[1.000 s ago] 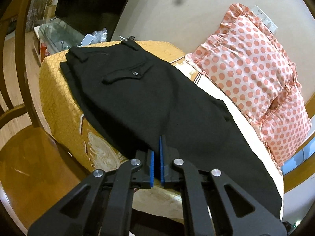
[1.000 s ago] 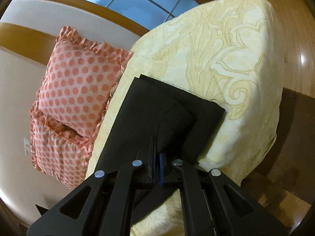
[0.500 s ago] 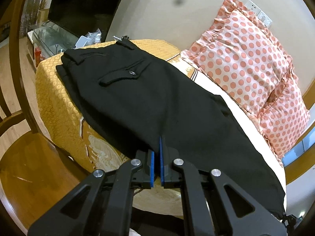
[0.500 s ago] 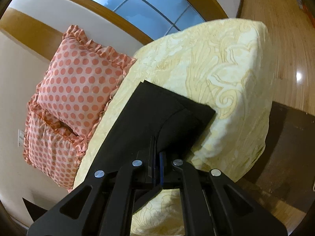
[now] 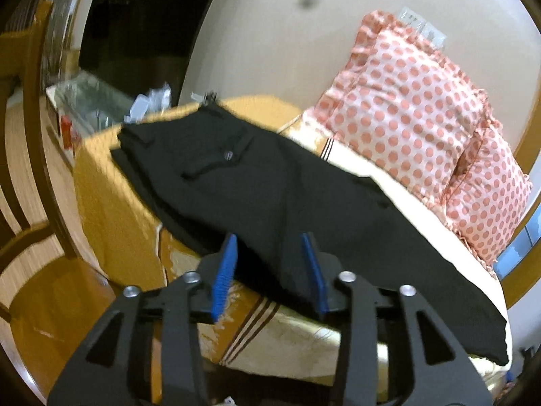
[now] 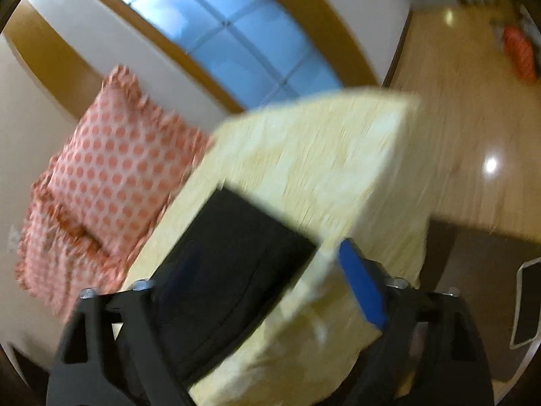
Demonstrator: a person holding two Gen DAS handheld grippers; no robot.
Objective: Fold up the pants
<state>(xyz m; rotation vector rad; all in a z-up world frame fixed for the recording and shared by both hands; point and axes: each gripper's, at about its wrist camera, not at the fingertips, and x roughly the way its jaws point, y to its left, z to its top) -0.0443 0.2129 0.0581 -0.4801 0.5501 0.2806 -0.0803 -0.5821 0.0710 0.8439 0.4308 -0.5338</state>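
Note:
Black pants lie flat along a cushioned bench, waistband and back pocket at the far left, legs running right. My left gripper is open, its blue pads on either side of the pants' near edge, holding nothing. In the right wrist view the leg ends lie on the pale yellow cushion. My right gripper is open wide around the leg ends; only its right blue pad shows clearly. This view is blurred.
Two pink polka-dot pillows lean on the wall behind the bench. A wooden chair stands at the left. A glass table with clutter is beyond the waistband. Wooden floor lies to the right.
Both grippers were shut on the pants' edge and have opened, letting the cloth go. Both cameras have pulled back a little; the right view is motion-blurred.

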